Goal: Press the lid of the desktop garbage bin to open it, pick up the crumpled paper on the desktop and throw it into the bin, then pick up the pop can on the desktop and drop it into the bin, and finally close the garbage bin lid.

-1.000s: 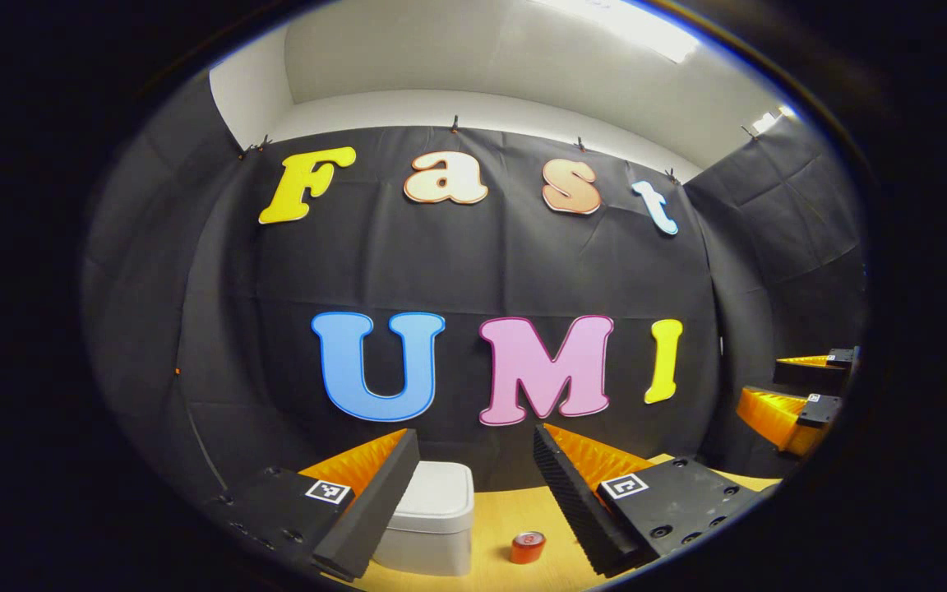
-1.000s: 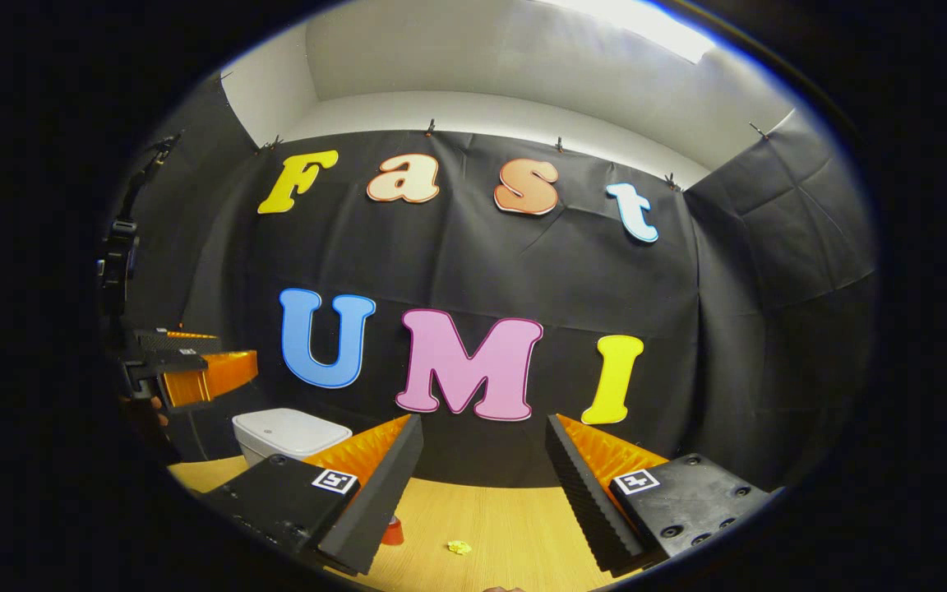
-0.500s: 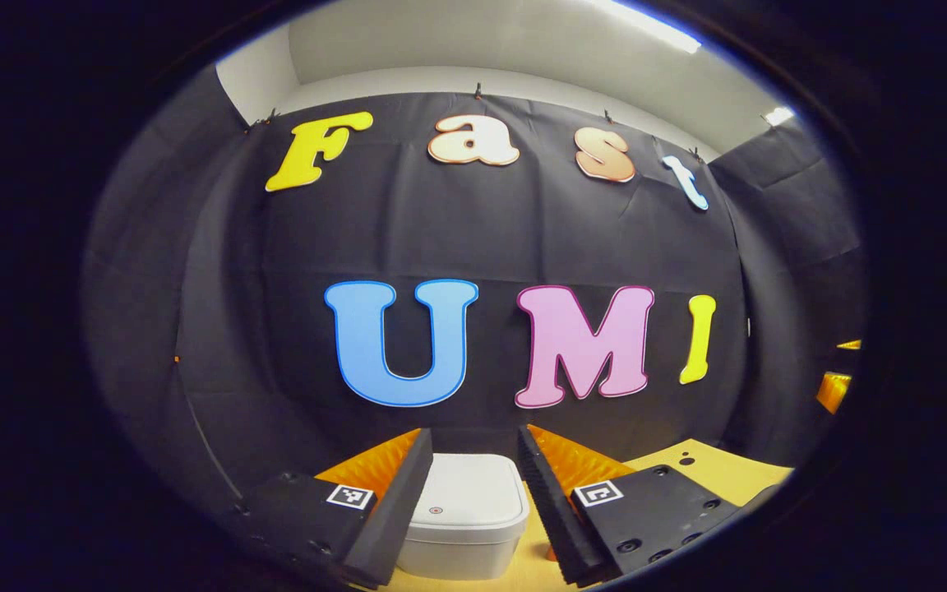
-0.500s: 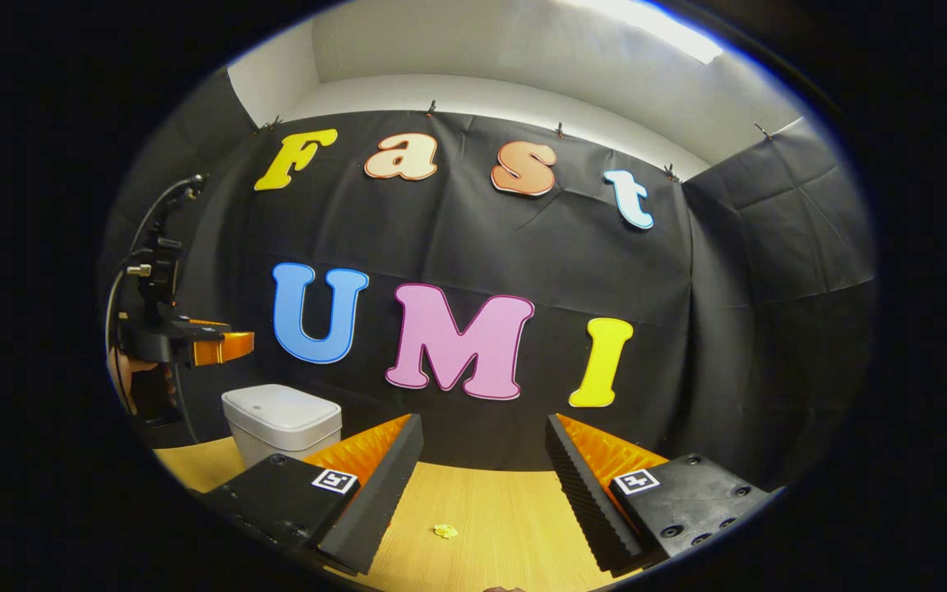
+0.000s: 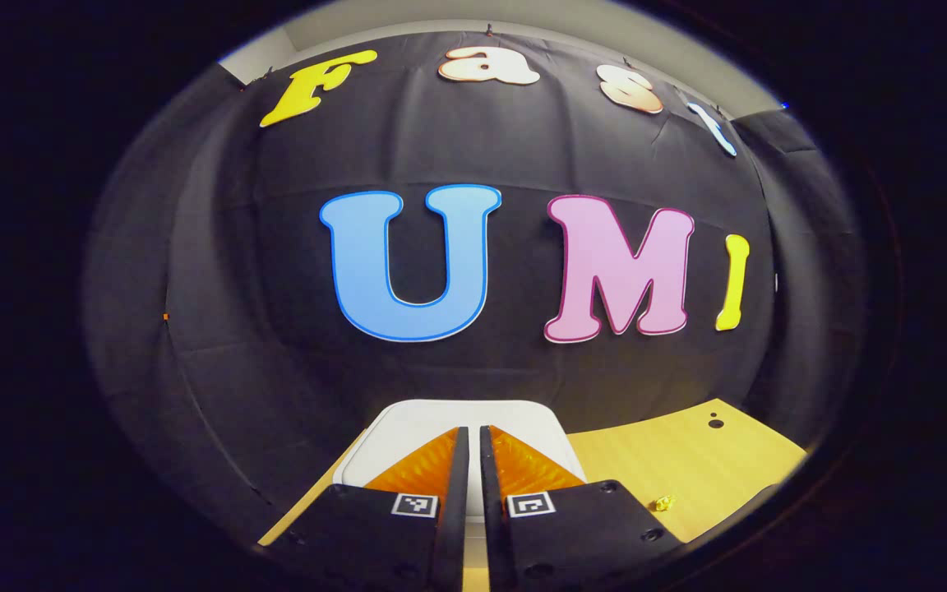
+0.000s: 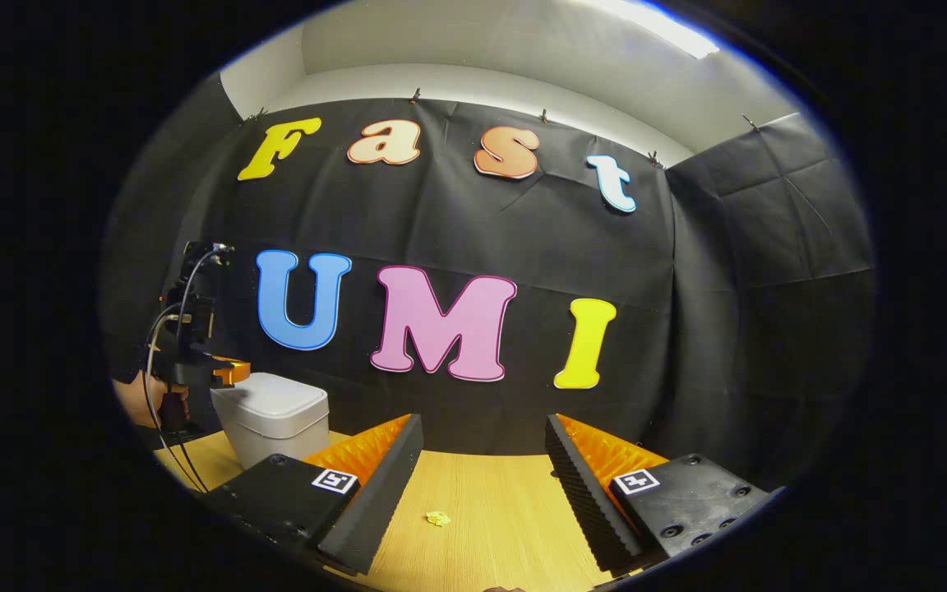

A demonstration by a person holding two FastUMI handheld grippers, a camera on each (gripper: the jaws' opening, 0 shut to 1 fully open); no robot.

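Pressing comes first, so the left gripper (image 5: 468,436) squeezes its fingers together over the bin lid (image 5: 408,415) to push it; the right gripper (image 6: 482,485) waits wide apart above the crumpled paper (image 6: 438,518).

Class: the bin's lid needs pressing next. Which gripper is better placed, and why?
Left. The left gripper, fingers nearly together, sits right over the bin lid; the right gripper is open, off to the side near the crumpled paper.
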